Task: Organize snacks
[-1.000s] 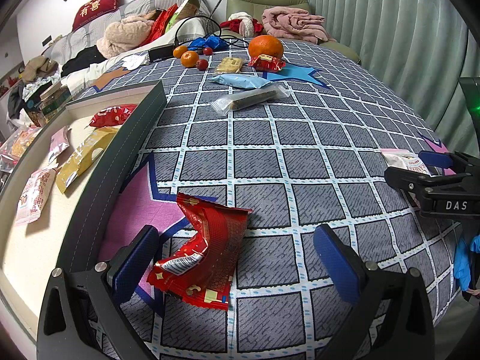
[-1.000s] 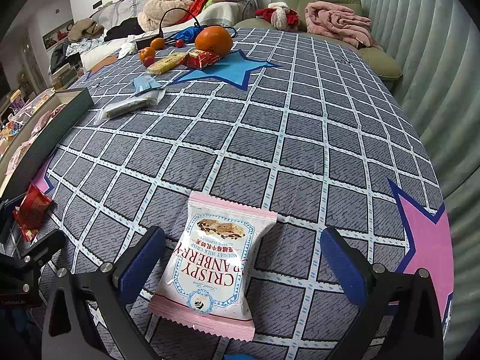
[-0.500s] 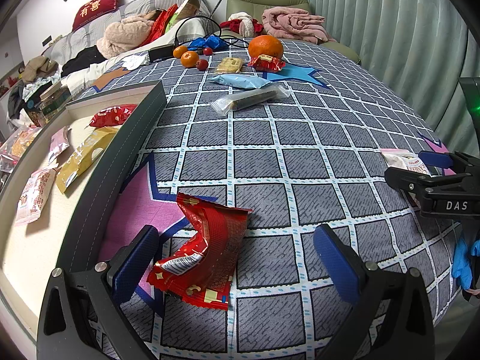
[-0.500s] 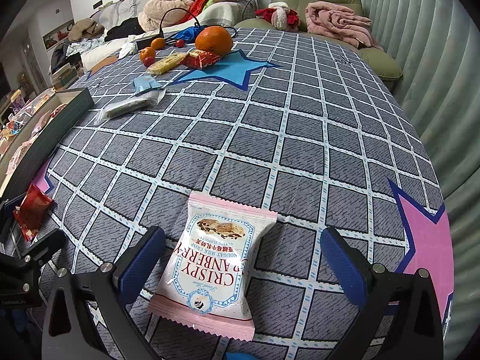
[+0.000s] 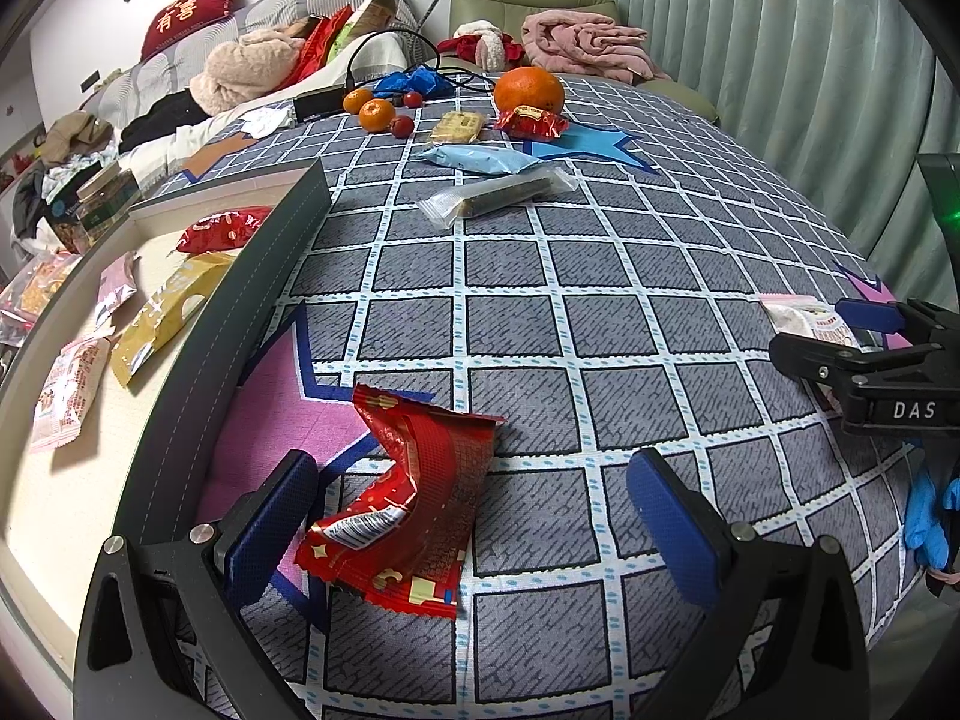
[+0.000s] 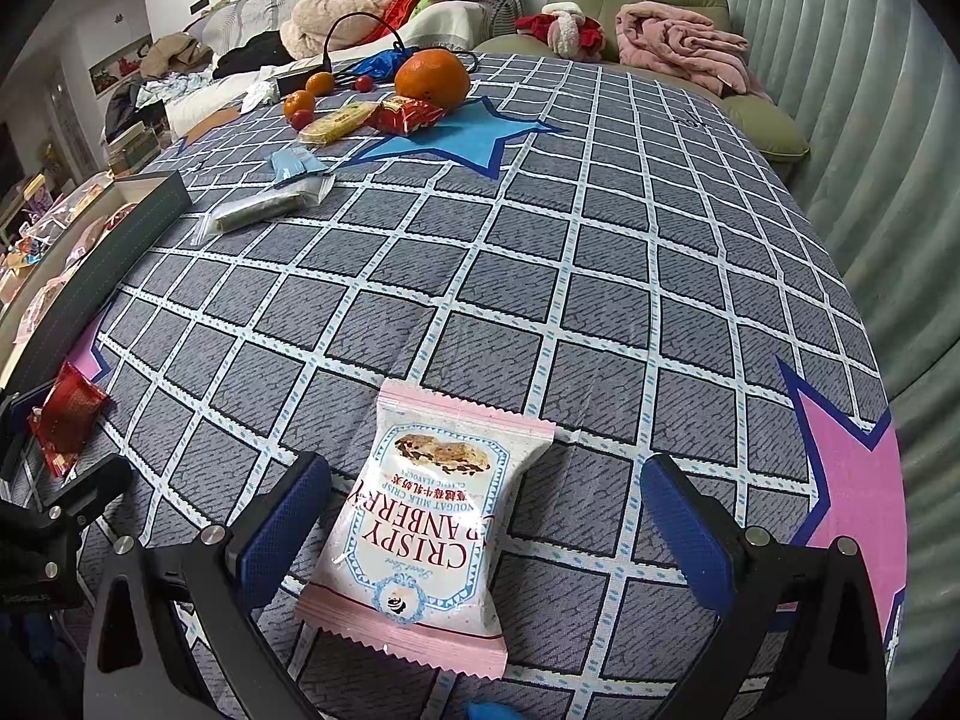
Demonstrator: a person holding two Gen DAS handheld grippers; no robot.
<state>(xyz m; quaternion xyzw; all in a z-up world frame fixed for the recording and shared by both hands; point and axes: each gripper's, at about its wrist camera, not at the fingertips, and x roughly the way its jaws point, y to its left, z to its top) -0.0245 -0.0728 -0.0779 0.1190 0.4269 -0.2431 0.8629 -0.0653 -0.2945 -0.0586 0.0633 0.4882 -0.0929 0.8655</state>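
A crumpled red snack packet (image 5: 414, 498) lies on the checked cloth between the wide-apart fingers of my left gripper (image 5: 474, 516), close to the left pad (image 5: 270, 516); nothing grips it. A pink-and-white cranberry nougat packet (image 6: 432, 528) lies flat between the spread fingers of my right gripper (image 6: 486, 534), untouched. Each gripper is open. The grey-walled tray (image 5: 240, 312) at the left holds several packets. The red packet (image 6: 66, 414) also shows at the far left of the right wrist view.
Farther back on the cloth lie a clear-wrapped bar (image 5: 498, 195), a light blue packet (image 5: 480, 159), a small red packet (image 5: 534, 122), a biscuit pack (image 5: 456, 125), a big orange (image 5: 529, 90) and small fruits (image 5: 375, 114). Sofa, armchair and curtain ring the table.
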